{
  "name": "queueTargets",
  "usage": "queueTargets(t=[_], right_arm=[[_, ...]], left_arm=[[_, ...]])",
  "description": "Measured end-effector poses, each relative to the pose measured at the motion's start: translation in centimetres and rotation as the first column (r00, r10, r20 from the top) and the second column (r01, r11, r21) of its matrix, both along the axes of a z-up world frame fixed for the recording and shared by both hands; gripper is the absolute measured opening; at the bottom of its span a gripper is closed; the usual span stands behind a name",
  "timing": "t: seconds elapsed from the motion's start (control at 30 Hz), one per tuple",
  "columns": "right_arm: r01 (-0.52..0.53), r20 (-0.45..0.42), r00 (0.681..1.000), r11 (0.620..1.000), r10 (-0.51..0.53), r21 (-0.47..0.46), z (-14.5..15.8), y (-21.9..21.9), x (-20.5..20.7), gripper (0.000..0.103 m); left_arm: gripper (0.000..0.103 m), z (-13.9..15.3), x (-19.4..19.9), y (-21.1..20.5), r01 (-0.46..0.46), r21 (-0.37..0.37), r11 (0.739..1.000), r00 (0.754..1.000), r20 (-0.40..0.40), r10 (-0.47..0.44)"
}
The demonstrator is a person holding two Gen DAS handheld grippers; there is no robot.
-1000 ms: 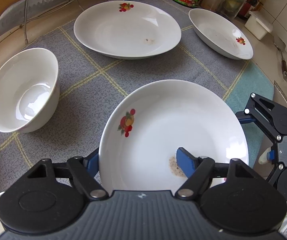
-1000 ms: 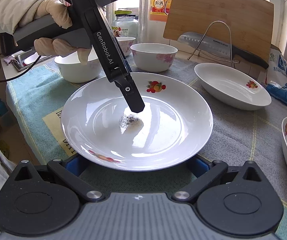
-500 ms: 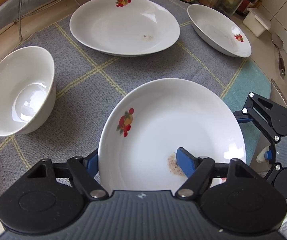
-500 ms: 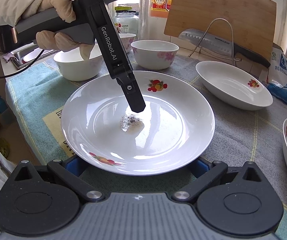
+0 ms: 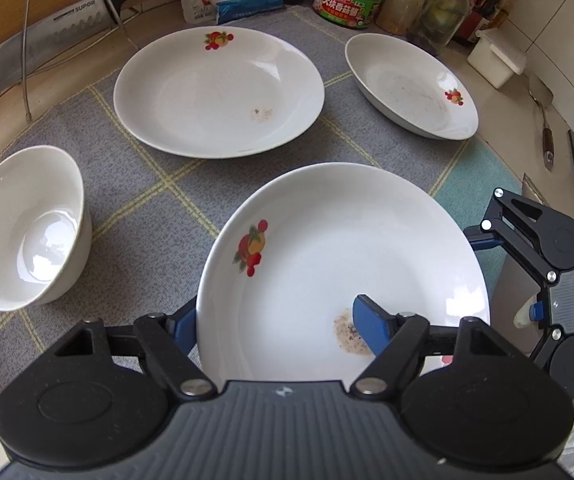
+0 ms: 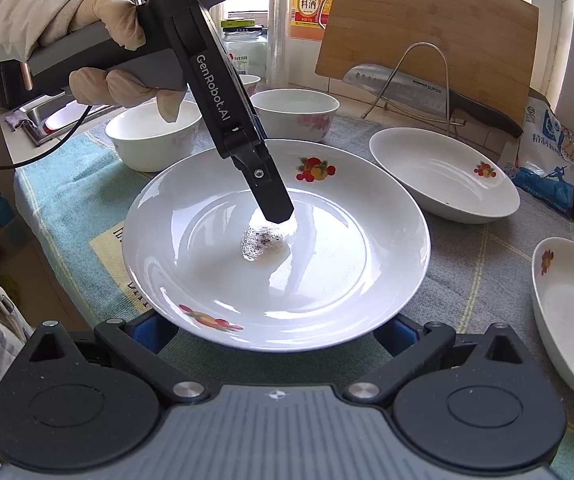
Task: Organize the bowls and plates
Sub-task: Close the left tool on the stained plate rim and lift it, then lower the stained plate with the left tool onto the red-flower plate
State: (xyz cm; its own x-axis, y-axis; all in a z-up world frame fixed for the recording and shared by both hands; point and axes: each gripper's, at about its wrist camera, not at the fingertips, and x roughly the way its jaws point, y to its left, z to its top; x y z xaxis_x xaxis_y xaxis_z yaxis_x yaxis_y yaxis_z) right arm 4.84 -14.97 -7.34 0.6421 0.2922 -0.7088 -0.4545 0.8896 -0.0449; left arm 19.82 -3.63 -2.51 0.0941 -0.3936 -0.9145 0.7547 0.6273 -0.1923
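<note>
A white plate with fruit prints [image 5: 339,248] hangs tilted just above the grey mat, and my left gripper [image 5: 275,320] is shut on it. One blue pad lies inside by a speckled food stain [image 6: 263,242]; the other is under the plate's left rim. In the right wrist view the same plate [image 6: 327,264] fills the middle, with a left finger [image 6: 271,200] reaching into it. My right gripper [image 6: 277,332] stands open, its fingers spread wide below the plate's near rim. From the left wrist view it [image 5: 507,276] sits at the plate's right edge.
A second fruit plate [image 5: 219,92], a deep oval dish [image 5: 411,84] and a white bowl [image 5: 27,228] rest on the mat. Two more bowls [image 6: 153,140] [image 6: 295,114] stand behind. A cleaver on a wire rack [image 6: 415,84], a cutting board, jars and bottles line the back.
The left gripper has risen with the plate, so the mat, bowl and far plates sit lower and smaller under it. The right gripper has stayed in place.
</note>
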Motion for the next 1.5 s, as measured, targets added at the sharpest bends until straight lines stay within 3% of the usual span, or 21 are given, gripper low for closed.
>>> queueTargets(t=[0.63,1.1,1.5], right_arm=[[0.152,0.043,0.988,0.988,-0.151,-0.039,3.1,-9.3,-1.3,0.103],[0.263,0.051,0.964,0.964,-0.261,-0.046,3.4,-15.3,-1.1,0.103],[0.325,0.033,0.946,0.945,-0.324,-0.031,3.1,-18.3,-0.4,0.103]], left_arm=[[0.077,1.7,2.1,-12.2,0.153,-0.063,0.986,0.987,0.059,-0.149],[0.077,1.3,3.9,-20.3,0.256,-0.072,0.964,0.965,0.075,-0.251],[0.077,-0.1,5.1,-24.6,0.293,-0.068,0.954,0.955,0.069,-0.289]])
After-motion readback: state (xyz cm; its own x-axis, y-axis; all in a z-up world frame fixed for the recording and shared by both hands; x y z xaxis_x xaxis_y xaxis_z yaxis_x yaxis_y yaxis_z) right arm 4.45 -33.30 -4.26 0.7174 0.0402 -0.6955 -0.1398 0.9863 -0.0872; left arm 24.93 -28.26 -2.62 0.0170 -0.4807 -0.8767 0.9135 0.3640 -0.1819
